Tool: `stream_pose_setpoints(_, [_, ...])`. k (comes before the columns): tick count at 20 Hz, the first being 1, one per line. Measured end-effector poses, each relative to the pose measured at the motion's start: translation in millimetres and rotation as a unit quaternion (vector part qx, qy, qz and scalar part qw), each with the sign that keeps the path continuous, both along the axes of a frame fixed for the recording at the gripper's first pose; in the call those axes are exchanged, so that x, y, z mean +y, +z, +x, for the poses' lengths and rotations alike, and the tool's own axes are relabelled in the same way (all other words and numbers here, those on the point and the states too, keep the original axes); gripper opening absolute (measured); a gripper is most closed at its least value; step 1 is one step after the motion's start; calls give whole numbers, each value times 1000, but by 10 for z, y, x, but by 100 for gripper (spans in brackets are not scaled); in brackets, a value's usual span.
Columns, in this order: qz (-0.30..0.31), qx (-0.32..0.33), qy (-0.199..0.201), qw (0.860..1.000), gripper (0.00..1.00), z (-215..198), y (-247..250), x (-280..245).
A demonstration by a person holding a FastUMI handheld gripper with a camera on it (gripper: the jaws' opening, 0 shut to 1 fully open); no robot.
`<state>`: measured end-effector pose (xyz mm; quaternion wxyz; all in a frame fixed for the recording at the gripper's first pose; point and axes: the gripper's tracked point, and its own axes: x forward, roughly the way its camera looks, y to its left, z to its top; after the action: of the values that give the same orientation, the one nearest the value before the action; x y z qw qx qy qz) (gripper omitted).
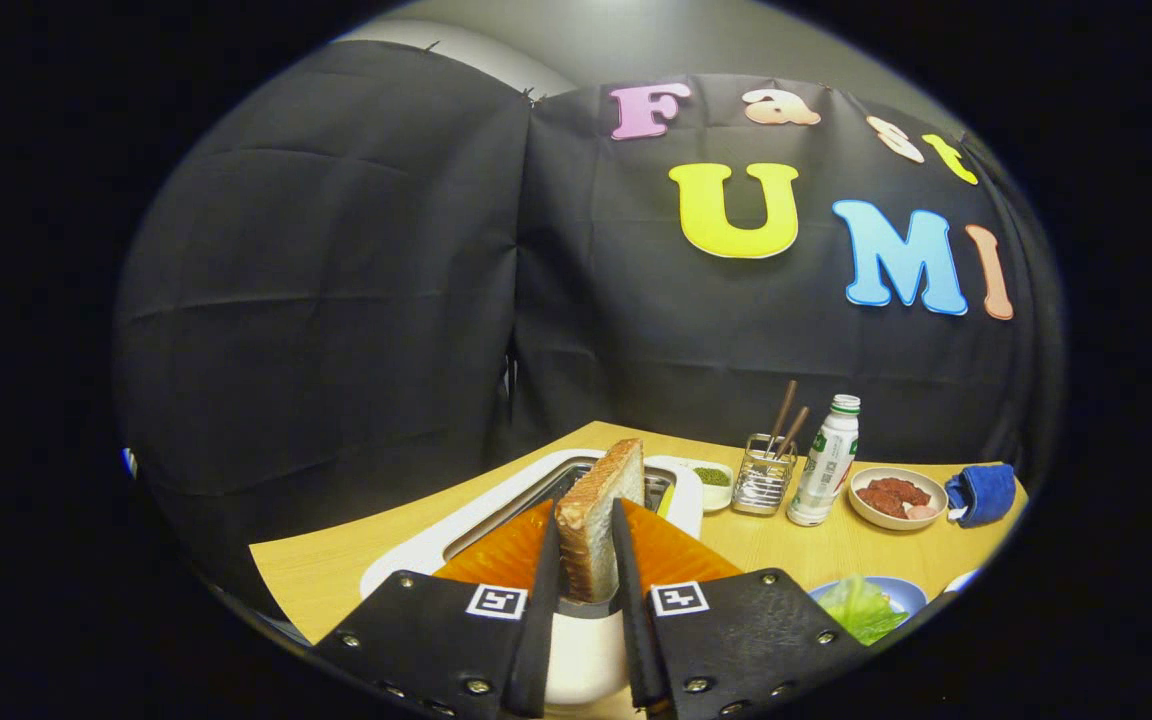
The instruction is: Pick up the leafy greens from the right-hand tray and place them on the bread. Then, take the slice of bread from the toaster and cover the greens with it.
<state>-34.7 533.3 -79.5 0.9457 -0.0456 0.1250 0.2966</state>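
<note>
A toasted slice of bread point(596, 500) stands on edge between my two fingers, and my gripper point(586, 515) is shut on it, one finger pressed to each face. Right under and behind the slice lies the white toaster point(416, 555) with its long slot point(526, 500). I cannot tell whether the slice's lower end is still in the slot. To the right of my fingers, close by, leafy greens point(861, 605) lie on a blue plate point(901, 592). What is under the greens is hidden.
On the wooden table point(806, 545) beyond the toaster stand a small white dish of green bits point(711, 477), a wire holder with chopsticks point(764, 485), a white bottle point(824, 465), a bowl of red-brown food point(898, 495) and a blue cloth point(981, 492).
</note>
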Motion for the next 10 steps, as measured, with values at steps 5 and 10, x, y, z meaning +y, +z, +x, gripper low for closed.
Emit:
stream_pose_setpoints(5, [23, -3, -11, 1000, 1, 52, 65, -110])
stream_pose_setpoints(10, [42, -8, -9, 999, 1, 59, 175, -120])
